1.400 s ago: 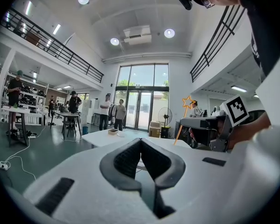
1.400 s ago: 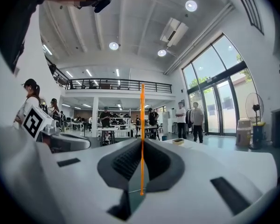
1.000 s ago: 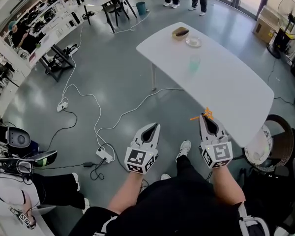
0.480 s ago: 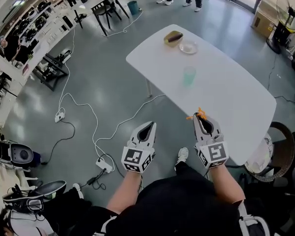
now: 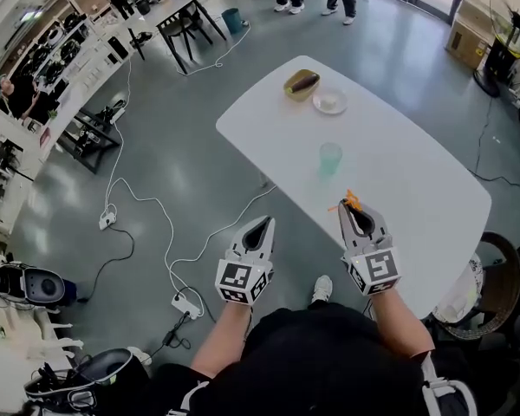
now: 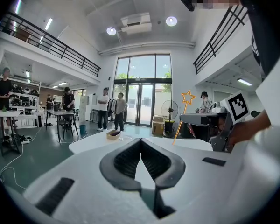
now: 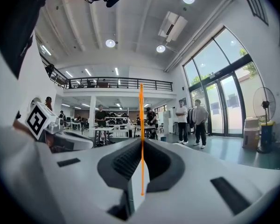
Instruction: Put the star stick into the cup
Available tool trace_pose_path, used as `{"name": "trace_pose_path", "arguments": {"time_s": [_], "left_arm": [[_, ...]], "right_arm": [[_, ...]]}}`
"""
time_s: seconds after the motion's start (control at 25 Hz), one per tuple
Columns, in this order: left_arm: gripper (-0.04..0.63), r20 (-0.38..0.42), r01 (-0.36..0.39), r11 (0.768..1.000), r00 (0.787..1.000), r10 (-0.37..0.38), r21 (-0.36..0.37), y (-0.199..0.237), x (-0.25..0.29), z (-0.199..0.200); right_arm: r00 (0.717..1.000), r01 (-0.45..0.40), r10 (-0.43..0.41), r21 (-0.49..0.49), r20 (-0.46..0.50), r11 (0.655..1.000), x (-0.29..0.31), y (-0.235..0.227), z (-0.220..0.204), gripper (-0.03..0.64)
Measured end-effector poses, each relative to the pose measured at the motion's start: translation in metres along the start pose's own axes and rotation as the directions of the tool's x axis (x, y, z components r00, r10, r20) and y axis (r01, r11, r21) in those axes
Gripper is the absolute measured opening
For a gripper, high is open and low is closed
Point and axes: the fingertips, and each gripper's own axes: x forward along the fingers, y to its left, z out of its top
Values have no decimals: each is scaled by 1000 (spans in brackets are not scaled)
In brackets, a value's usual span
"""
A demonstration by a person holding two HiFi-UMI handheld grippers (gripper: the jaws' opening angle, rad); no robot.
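Observation:
My right gripper (image 5: 355, 208) is shut on the orange star stick (image 5: 350, 200), over the near edge of the white table (image 5: 416, 180). In the right gripper view the thin stick (image 7: 141, 111) runs straight up from between the shut jaws (image 7: 141, 141). The left gripper view shows the star (image 6: 188, 97) at the stick's top, above the right gripper (image 6: 200, 120). A translucent green cup (image 5: 330, 158) stands upright on the table, a little beyond the stick. Left of the table, my left gripper (image 5: 264, 224) hangs over the floor, shut and empty (image 6: 140, 141).
A small white plate (image 5: 329, 102) and a wooden dish (image 5: 301, 82) holding something dark sit at the table's far end. Cables and a power strip (image 5: 188, 302) lie on the floor at left. A wicker chair (image 5: 494, 250) stands at right. People stand far off.
The table and cup have drawn closer in the head view. My right gripper, still holding the stick, now sits over the table's edge. The left gripper stays shut beside it.

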Motion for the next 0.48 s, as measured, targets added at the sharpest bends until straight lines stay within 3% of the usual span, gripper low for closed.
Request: {"name": "trace_pose_path", "arguments": {"time_s": [0.48], "left_arm": [[8,7,24,1000,1000,-24,-16,19,62,-6]], "right_arm": [[1000,8,-8,-36,-1,999,43,-43,-4,19]]}}
